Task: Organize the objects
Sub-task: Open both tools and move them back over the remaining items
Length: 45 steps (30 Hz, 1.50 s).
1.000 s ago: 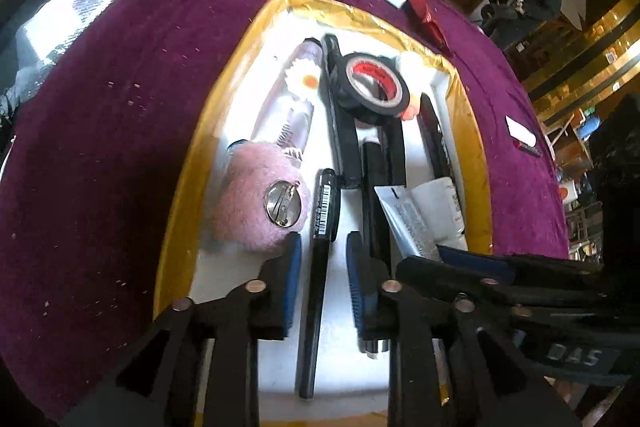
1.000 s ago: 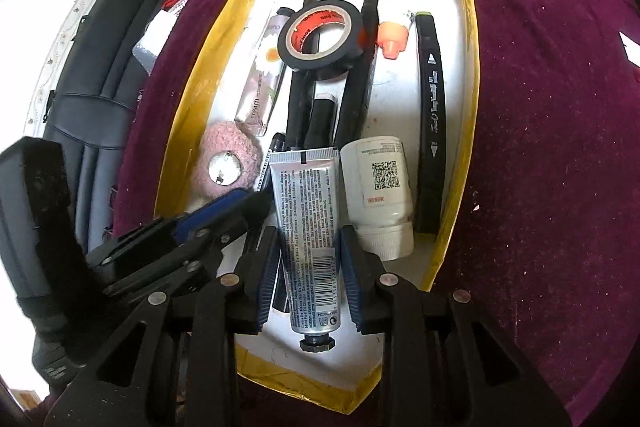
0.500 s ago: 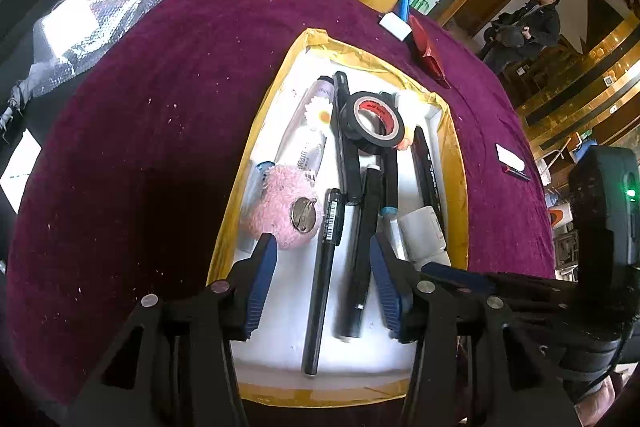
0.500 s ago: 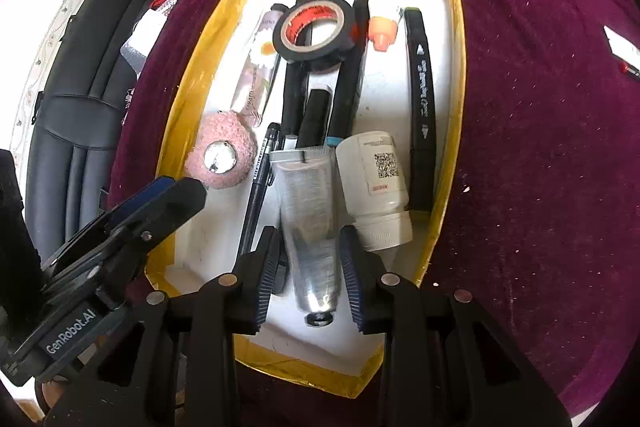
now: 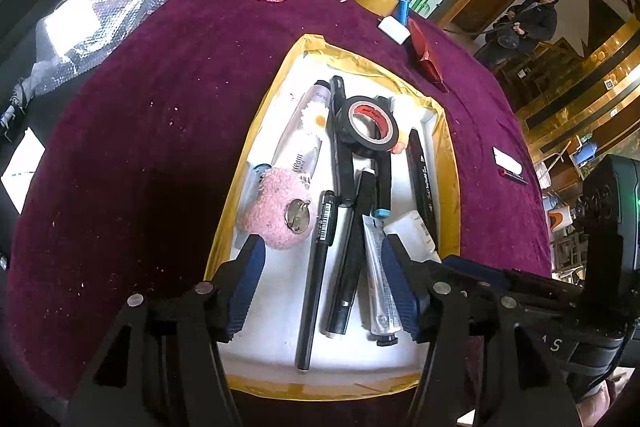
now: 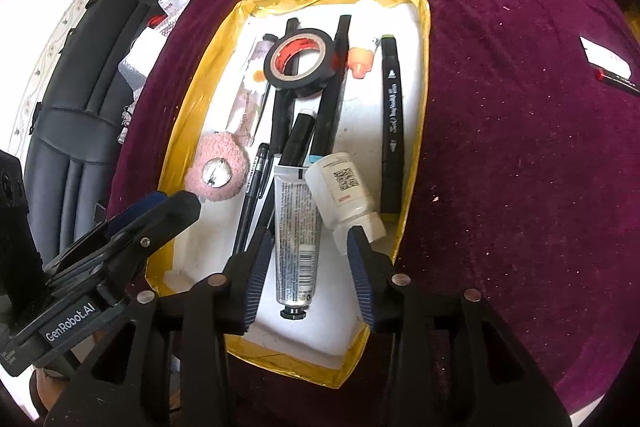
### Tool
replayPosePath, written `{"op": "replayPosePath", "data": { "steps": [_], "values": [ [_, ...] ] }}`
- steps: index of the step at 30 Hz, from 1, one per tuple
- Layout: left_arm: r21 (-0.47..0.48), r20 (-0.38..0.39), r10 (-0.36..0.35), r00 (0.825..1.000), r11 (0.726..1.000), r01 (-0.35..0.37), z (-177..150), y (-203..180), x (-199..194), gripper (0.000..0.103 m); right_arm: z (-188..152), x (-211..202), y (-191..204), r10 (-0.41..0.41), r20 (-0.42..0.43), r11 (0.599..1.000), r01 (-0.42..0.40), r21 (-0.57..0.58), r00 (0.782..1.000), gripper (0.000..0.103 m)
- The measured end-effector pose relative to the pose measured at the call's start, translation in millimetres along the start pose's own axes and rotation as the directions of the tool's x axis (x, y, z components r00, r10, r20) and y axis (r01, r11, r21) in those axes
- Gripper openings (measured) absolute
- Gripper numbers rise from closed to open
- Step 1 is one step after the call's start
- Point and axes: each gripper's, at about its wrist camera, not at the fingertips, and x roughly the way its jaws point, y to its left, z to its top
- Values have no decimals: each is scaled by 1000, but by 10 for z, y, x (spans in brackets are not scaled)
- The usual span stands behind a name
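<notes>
L gripper [image 5: 324,281] jaws just widened, clear of slim black pen [image 5: 318,263] below. R gripper [image 6: 308,267] likewise spread; grey squeeze tube [image 6: 294,239] between, unpinched, in yellow-rimmed white tray [image 6: 416,131].

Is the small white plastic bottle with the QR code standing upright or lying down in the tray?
Lying down. The small white plastic bottle rests on its side in the yellow-edged white tray, QR label up, cap toward the camera.

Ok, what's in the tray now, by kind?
Pens and markers: 5
Tubes: 2
Tape roll: 1
White bottle: 1
Pink puff: 1
Orange-capped piece: 1
Total: 11
</notes>
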Motion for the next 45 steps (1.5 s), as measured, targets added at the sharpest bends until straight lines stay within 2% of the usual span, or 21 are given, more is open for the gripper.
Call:
{"op": "replayPosePath", "data": {
  "steps": [4,8,13,17,25,33,45],
  "values": [
    [3,-1,-3,1000,1000,3,8,-37,-8,55,9,-48,35,-24,28,1000,24,-19,999,39],
    [5,3,-4,1000,1000,4,13,-85,-16,54,-4,-160,75,-88,88,993,95,-71,992,39],
    [12,10,-4,1000,1000,4,8,-179,-32,54,-49,-299,110,-187,179,968,212,-135,966,40],
    [26,12,-6,1000,1000,6,-8,-302,-30,54,-89,-369,74,-235,228,948,275,-163,945,40],
    [56,15,-7,1000,998,6,-70,-622,-8,54,-121,-553,-271,-240,254,952,278,-127,937,41],
    [71,-11,-5,1000,997,6,-178,-1031,145,54,-147,-815,-797,-258,297,955,288,-63,919,41],
    [112,-64,-5,998,994,12,-386,-1859,531,54,-206,-993,-1681,-290,262,953,302,-9,920,41]
  ]
}}
